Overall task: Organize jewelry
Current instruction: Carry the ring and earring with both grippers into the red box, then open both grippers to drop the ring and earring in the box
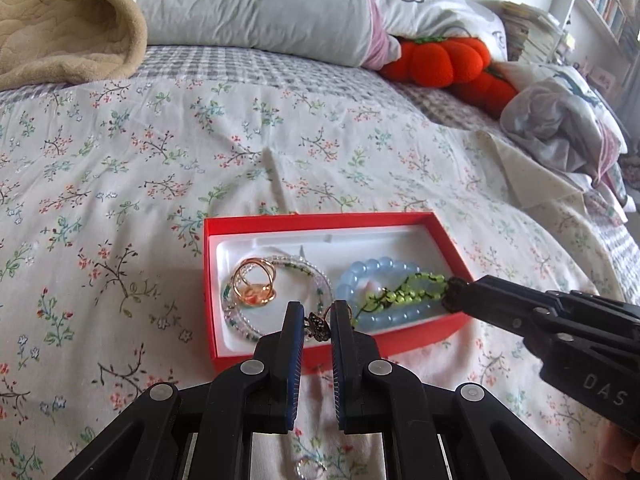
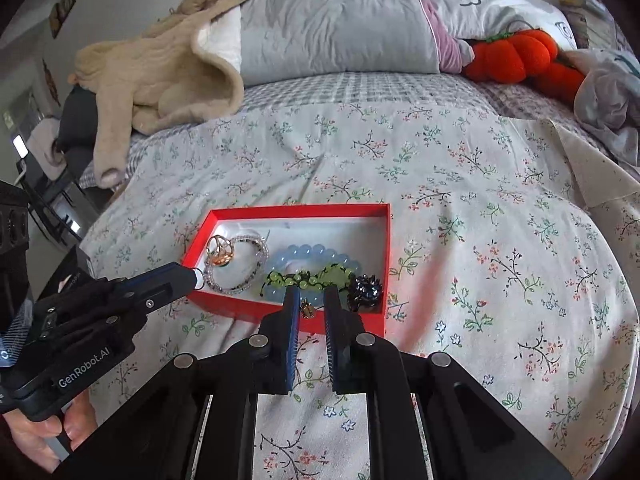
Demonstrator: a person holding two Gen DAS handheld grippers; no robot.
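Note:
A red box [image 1: 440, 228] [image 2: 296, 211] with a white liner lies on the floral bedspread. It holds a gold ring piece [image 1: 254, 280] [image 2: 220, 254], a clear bead bracelet [image 1: 320, 276] [image 2: 256, 272], a blue bead bracelet [image 1: 376, 266] [image 2: 316, 254], a green bead bracelet [image 1: 404, 292] [image 2: 316, 278] and a dark ornament [image 2: 366, 290]. My left gripper [image 1: 316, 322] [image 2: 200, 278] is open at the box's near edge, a small dark ring [image 1: 318, 326] between its fingers. My right gripper [image 2: 311, 306] [image 1: 450, 294] is open at the box's right end, over a small gold piece [image 2: 307, 309].
Grey pillows [image 1: 260, 4] [image 2: 340, 28], a beige blanket [image 1: 60, 24] [image 2: 160, 76] and orange pumpkin plushes [image 1: 444, 58] [image 2: 516, 54] lie at the head of the bed. Crumpled clothing [image 1: 560, 120] is at the right. A small ring [image 1: 310, 470] lies on the bedspread beneath my left gripper.

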